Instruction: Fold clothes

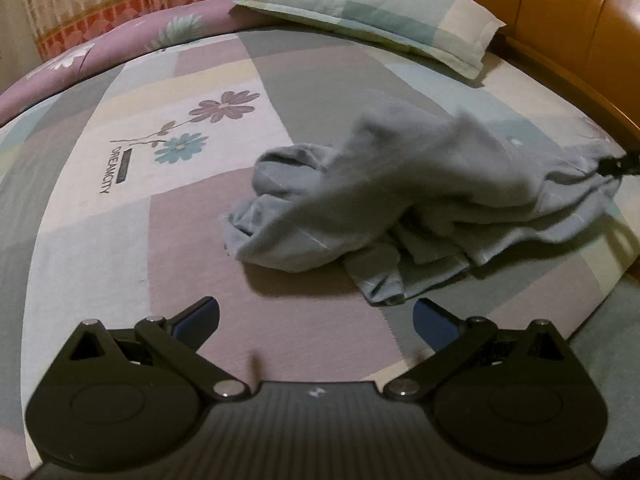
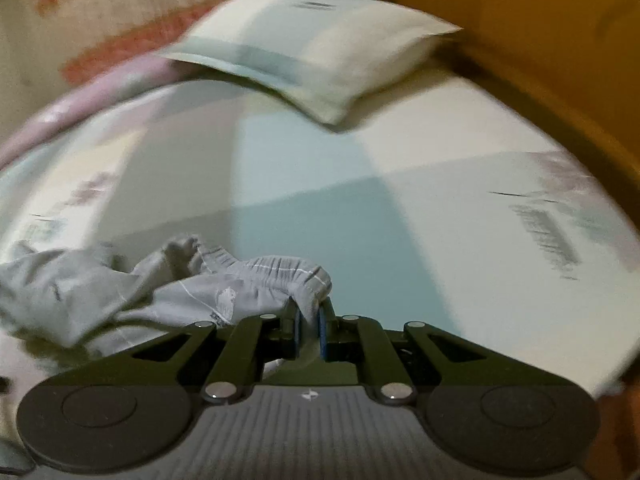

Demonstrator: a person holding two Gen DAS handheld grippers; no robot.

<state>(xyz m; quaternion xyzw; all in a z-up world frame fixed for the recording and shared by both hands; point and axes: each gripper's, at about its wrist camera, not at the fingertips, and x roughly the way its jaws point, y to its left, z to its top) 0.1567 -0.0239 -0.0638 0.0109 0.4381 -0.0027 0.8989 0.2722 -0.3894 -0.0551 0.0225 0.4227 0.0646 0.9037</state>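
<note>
Grey garment [image 1: 372, 204] lies crumpled on the bed [image 1: 120, 216], right of centre, well short of the pillow [image 1: 368, 12] at the far end. Part of it is lifted and blurred.

Right gripper [image 2: 309, 322]: jaws nearly together, clamped on a ribbed hem of the garment; the fabric bunches between the blue pads. The right view is smeared, so the hand is likely moving while it holds.

Left gripper [image 1: 316, 316]: jaws wide apart, nothing between them, hovering over bare sheet just near of the garment.

Risks from here:
- The grip takes only a thin bite of hem. A fast pull could slide the cloth out of the pads.
- The rest of the garment is a heap with layers tangled. Pulling from one corner alone may drag the whole lump rather than spread it.
- With the left gripper idle, nothing anchors the other end, so the garment may twist.
- Which part is held (cuff or waistband) cannot be told; a wrong corner spoils the fold.
</note>
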